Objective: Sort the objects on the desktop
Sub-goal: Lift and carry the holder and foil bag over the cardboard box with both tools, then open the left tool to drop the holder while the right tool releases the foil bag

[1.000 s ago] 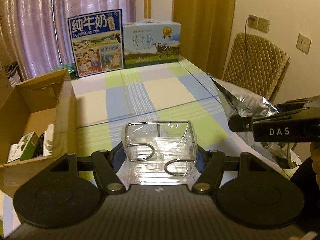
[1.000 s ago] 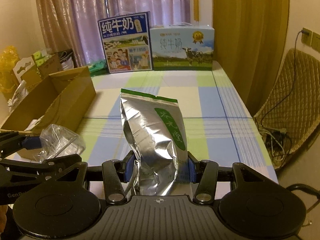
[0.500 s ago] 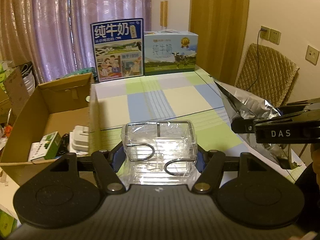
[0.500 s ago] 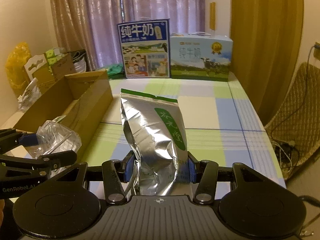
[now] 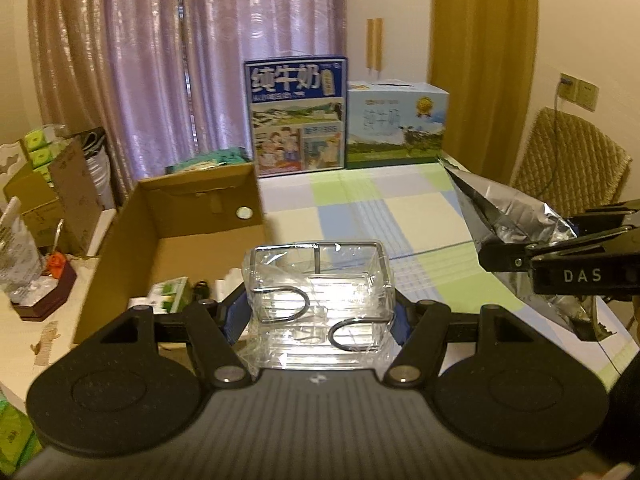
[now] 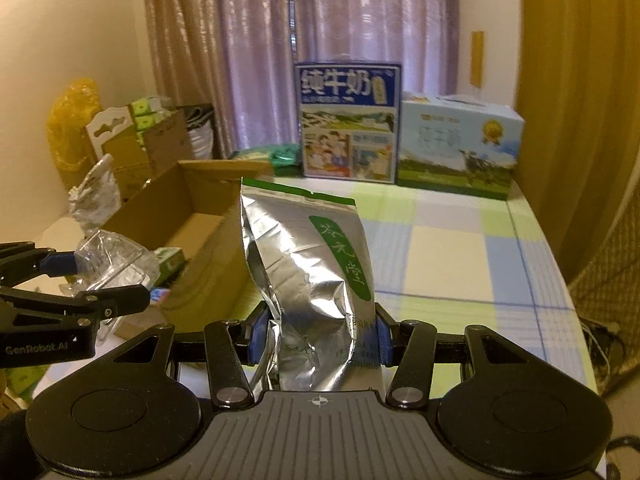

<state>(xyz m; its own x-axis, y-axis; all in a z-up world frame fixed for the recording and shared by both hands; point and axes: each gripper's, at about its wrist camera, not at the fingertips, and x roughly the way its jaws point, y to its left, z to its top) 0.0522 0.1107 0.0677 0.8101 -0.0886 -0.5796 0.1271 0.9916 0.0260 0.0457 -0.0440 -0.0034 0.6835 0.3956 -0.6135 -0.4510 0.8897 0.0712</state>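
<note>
My left gripper (image 5: 320, 316) is shut on a clear plastic packet with wire hooks (image 5: 320, 292), held in the air beside the open cardboard box (image 5: 200, 216). The box holds a green carton (image 5: 170, 294) and small items. My right gripper (image 6: 318, 338) is shut on a silver foil pouch (image 6: 316, 264) with a green label, upright above the checked tablecloth (image 6: 460, 248). In the right wrist view the left gripper (image 6: 108, 284) and its clear packet (image 6: 116, 260) hang at the left, over the box's near corner. The left wrist view shows the foil pouch (image 5: 516, 240) at the right.
Two milk cartons (image 5: 296, 120) (image 5: 396, 124) stand at the table's far end before purple curtains. Bags and boxes (image 6: 120, 148) pile up left of the cardboard box. A wicker chair (image 5: 572, 160) sits right of the table. A small dark tray (image 5: 44, 292) lies left of the box.
Both grippers have swung left and lifted with their loads. The cardboard box has come nearer the centre of both views, and the clear packet now hangs at its near corner.
</note>
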